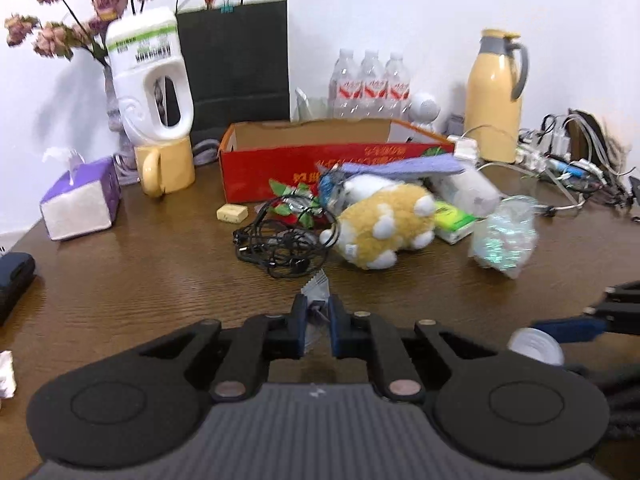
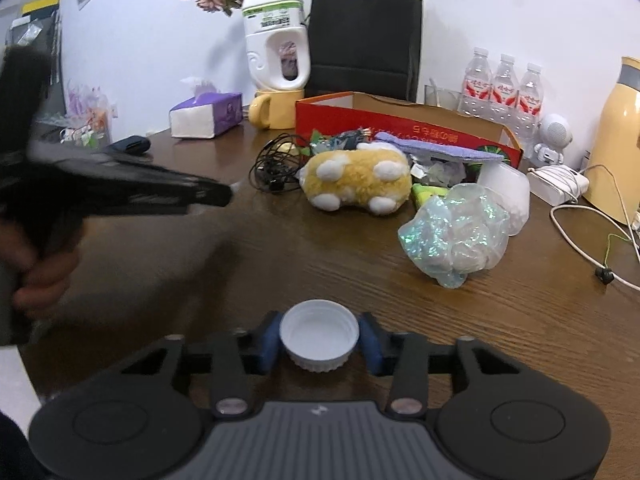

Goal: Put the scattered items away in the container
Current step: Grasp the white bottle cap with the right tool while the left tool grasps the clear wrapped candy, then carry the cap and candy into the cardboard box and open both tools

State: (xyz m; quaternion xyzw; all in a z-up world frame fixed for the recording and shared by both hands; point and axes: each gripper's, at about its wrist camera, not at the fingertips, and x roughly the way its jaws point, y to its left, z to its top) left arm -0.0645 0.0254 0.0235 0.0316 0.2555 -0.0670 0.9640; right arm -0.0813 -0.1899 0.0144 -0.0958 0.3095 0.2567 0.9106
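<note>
left gripper [image 1: 318, 312] pinching sachet [image 1: 316, 286] | right gripper [image 2: 320, 336] clamping cap [image 2: 319, 334] | bare table [image 2: 280, 256] ahead

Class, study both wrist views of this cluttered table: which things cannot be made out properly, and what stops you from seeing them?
- Inside of the red box: hidden by its front wall in both views.
- Small packet in the left hand-held gripper: blurred, print unreadable, left view.
- Left hand-held gripper in the right view: motion-blurred.
- Yellow flask: cut off by the right view's edge.
- Items beneath the plush toy: covered by it.
</note>
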